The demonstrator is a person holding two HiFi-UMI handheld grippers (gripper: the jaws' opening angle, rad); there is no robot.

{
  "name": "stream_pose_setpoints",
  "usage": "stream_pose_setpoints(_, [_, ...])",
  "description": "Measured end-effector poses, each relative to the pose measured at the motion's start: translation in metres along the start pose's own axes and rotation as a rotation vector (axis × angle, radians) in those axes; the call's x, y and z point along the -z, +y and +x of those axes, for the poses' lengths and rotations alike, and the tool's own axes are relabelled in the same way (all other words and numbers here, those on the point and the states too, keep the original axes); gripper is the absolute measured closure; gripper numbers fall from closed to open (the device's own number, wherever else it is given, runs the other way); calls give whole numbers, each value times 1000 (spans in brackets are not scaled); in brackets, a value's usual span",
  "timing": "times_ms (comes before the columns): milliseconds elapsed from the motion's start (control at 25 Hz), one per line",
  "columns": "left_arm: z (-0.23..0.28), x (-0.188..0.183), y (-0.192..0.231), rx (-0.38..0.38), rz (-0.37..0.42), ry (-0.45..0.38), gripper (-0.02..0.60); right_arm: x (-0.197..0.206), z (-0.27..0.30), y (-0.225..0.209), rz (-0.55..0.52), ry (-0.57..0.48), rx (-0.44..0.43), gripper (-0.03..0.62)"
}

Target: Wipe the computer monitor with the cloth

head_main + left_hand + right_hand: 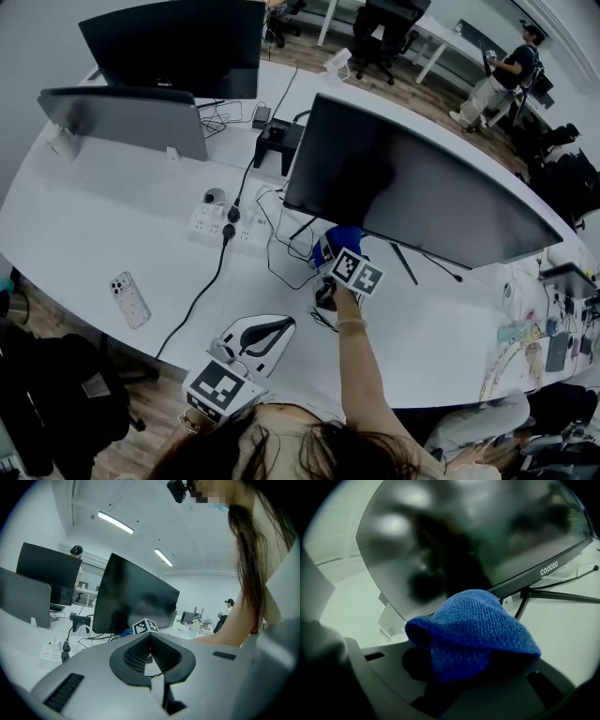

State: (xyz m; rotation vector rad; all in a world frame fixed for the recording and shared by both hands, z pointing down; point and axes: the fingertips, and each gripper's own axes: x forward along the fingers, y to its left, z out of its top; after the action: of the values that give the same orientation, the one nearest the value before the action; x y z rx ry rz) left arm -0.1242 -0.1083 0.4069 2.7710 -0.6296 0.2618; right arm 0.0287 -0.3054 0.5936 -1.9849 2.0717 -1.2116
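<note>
While my right claw [457,677] grips the cloth [473,630] near the monitor [464,541] at twelve o'clock, wiping seems about to begin, so next I press it onto the glass.

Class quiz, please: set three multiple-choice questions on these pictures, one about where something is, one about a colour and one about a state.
1. The phone lies:
A. on the table, left of the power strip
B. on a chair
C. on the floor

2. The cloth is:
A. white
B. blue
C. red

3. The left hand-held gripper has its jaws:
A. wide apart
B. shut on the cloth
C. together, empty

Answers:
1. A: the head view shows it on the white tabletop.
2. B: the right gripper view shows blue fabric.
3. C: the left gripper view shows the jaws meeting with nothing between them.
</note>
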Motion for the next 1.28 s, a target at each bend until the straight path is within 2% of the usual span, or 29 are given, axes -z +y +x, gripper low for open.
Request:
stream_pose_setpoints(600, [-7, 0, 9, 43, 7, 0, 572, 6, 8, 18, -4, 5, -4, 497])
stream_pose_setpoints(1280, [-21, 0, 28, 53, 2, -3, 572, 17, 28, 50, -33, 35, -29, 497])
